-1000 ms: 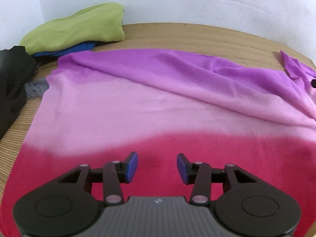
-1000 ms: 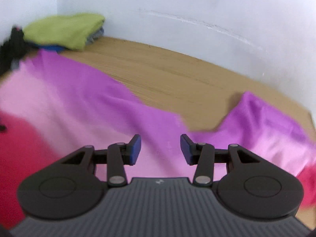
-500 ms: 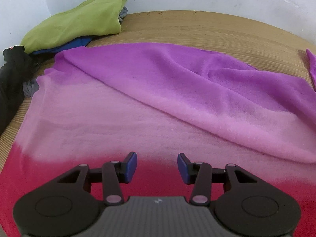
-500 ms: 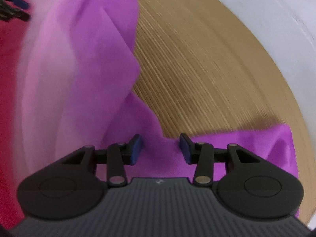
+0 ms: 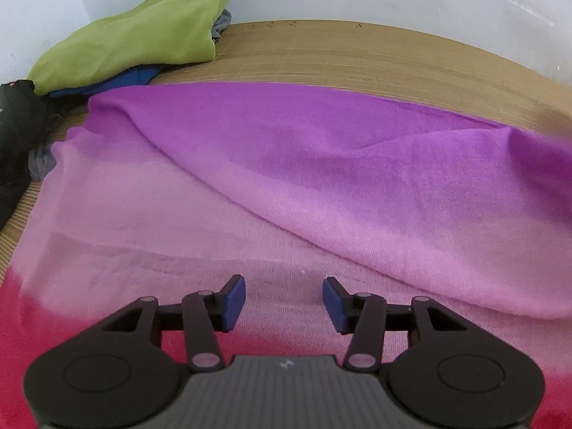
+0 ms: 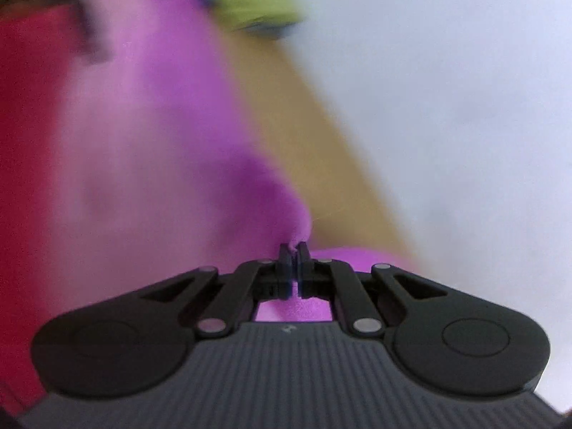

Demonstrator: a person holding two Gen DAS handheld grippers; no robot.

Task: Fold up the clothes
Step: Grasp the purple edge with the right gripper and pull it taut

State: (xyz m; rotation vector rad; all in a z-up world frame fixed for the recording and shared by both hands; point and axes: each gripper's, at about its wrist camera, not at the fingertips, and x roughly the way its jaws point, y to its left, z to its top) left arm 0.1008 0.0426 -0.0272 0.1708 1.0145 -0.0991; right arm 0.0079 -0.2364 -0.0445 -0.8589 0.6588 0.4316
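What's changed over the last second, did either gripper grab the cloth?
The right gripper rolled and is closing on a purple edge of the cloth, which sits pinched between its pads. The left gripper slid from the red band to the pale pink, jaws opening, holding nothing. The green pile stayed put.

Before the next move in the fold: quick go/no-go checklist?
1. Right hand-held gripper on the garment: ok. Its jaws are closing with a pinch of purple fabric of the purple-pink-red garment between them.
2. Left hand-held gripper free: ok. Jaws opening, nothing between them, above the pale pink band.
3. Garment lying flat: not ok. A long diagonal ridge crosses the purple part.
4. Bare wooden tabletop behind the garment: ok.
5. Folded green garment on its pile apart from the work piece: ok.
6. Which part of the garment the right pinch holds: cannot tell, the right wrist view is blurred.
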